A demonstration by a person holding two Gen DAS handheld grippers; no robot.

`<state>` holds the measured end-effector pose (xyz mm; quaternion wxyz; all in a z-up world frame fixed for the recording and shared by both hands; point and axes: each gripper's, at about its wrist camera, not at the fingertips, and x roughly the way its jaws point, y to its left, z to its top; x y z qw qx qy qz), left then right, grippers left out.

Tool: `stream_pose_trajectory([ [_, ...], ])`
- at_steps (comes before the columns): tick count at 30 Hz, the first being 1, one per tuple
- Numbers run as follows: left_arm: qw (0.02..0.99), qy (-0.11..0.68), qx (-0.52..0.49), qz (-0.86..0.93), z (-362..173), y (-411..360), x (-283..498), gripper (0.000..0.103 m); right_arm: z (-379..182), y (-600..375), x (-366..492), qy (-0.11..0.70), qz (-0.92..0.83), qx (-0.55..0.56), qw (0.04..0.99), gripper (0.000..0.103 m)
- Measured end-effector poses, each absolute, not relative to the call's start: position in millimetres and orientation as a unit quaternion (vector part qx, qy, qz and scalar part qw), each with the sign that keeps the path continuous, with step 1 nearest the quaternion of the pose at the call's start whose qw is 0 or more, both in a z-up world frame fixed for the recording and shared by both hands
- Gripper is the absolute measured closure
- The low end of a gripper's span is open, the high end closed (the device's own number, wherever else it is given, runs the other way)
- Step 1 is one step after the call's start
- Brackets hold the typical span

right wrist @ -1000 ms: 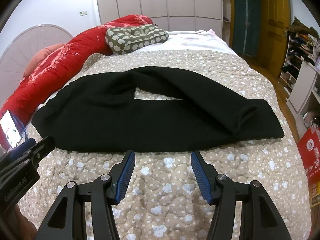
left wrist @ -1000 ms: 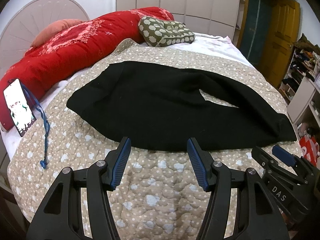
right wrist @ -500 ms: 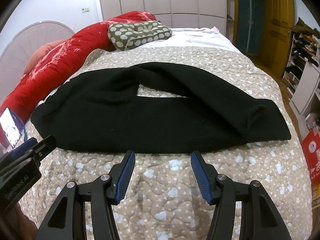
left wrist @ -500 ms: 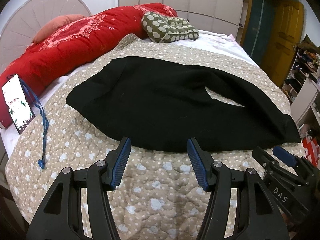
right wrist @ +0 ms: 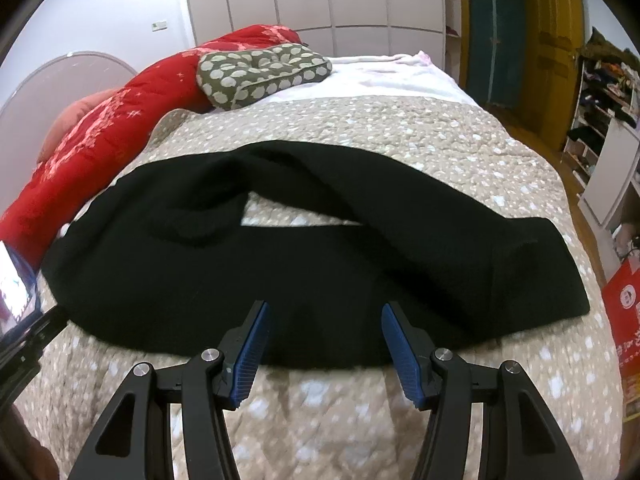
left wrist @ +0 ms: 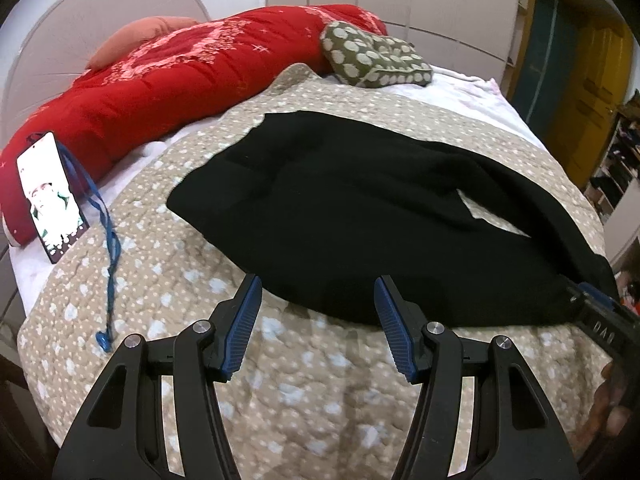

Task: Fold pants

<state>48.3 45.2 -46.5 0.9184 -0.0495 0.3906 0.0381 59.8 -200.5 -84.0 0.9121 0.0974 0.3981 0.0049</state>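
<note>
Black pants (left wrist: pixel 360 216) lie spread flat across a beige dotted quilt (left wrist: pixel 168 292), waist to the left, two legs running right with a small gap between them; they also show in the right wrist view (right wrist: pixel 304 264). My left gripper (left wrist: pixel 318 286) is open and empty, its tips at the pants' near edge by the waist half. My right gripper (right wrist: pixel 324 314) is open and empty, its tips over the near edge of the front leg. The right gripper shows at the right edge of the left wrist view (left wrist: pixel 604 320).
A red duvet (left wrist: pixel 168 80) and a green dotted cushion (left wrist: pixel 372 60) lie at the bed's far left. A phone (left wrist: pixel 50 196) with a blue lanyard (left wrist: pixel 108 240) leans at the left. A shelf (right wrist: pixel 604 120) and a yellow door (right wrist: pixel 556 36) stand on the right.
Both grippers have moved forward and lower toward the pants' near edge; the pants now fill more of each view. Both stay open. The pants have not moved.
</note>
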Motion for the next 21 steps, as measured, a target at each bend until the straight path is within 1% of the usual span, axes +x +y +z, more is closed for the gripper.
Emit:
stream_pose_trajectory([
  [9,0.908,0.412,-0.052,0.055,-62,56,75,0.044,-103,-257,104,0.420,-0.032,0.111,0.900,0.047],
  [15,0.905,0.419,-0.046,0.065,-67,57,85,0.044,-92,-285,171,0.399,-0.100,0.062,0.909,0.047],
  [18,0.904,0.419,-0.044,0.069,-68,59,87,0.044,-90,-292,199,0.405,-0.120,0.044,0.905,0.047],
  [21,0.904,0.419,-0.051,0.071,-67,64,85,0.044,-81,-294,195,0.401,-0.106,0.055,0.908,0.047],
])
